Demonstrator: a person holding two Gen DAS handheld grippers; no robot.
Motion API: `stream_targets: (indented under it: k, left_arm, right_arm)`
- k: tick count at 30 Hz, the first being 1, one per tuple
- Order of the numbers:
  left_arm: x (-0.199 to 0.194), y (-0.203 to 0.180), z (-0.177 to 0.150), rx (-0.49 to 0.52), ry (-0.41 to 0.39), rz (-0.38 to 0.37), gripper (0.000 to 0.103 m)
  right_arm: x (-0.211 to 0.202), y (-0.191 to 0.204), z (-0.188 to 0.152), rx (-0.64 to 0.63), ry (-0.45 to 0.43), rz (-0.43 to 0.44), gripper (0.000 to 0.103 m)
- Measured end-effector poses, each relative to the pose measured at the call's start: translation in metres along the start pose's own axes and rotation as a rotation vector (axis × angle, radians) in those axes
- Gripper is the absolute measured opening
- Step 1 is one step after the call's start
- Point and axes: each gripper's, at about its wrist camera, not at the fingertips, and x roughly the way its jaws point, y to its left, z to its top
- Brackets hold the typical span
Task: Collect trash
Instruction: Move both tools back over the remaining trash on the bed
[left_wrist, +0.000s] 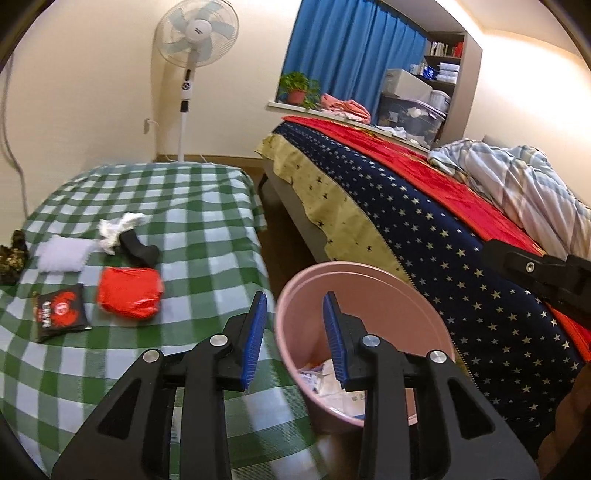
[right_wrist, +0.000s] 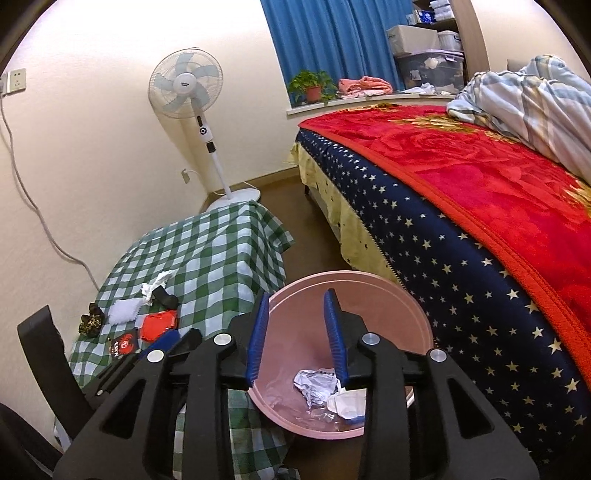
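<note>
A pink bin (left_wrist: 369, 291) stands on the floor between the checked table and the bed, with crumpled paper (right_wrist: 317, 384) inside. On the green checked tablecloth (left_wrist: 184, 206) lie a red packet (left_wrist: 129, 291), a black printed packet (left_wrist: 61, 310), a white pad (left_wrist: 61, 254), a crumpled white tissue (left_wrist: 118, 229) and a black object (left_wrist: 142, 251). My left gripper (left_wrist: 295, 325) is open and empty over the table edge and bin rim. My right gripper (right_wrist: 297, 328) is open and empty above the bin. The right gripper also shows in the left wrist view (left_wrist: 546, 273).
A bed (right_wrist: 480, 206) with a red blanket and star-patterned cover runs along the right. A standing fan (left_wrist: 195, 37) is by the far wall. A dark patterned cloth (left_wrist: 11, 254) lies at the table's left edge. A black chair (right_wrist: 48, 358) stands at left.
</note>
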Motion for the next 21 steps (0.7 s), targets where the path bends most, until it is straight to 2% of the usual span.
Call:
stream_targets:
  k: [11, 21]
  left_arm:
    - [-0.031, 0.061, 0.001, -0.06, -0.061, 0.14, 0.032]
    - [-0.042, 0.111, 0.001, -0.088, -0.103, 0.271, 0.032]
  right_arm:
    - [0.01, 0.029, -0.005, -0.014, -0.008, 0.077, 0.032]
    - [0.048, 0.069, -0.014, -0.04, 0.008, 0.185, 0.032]
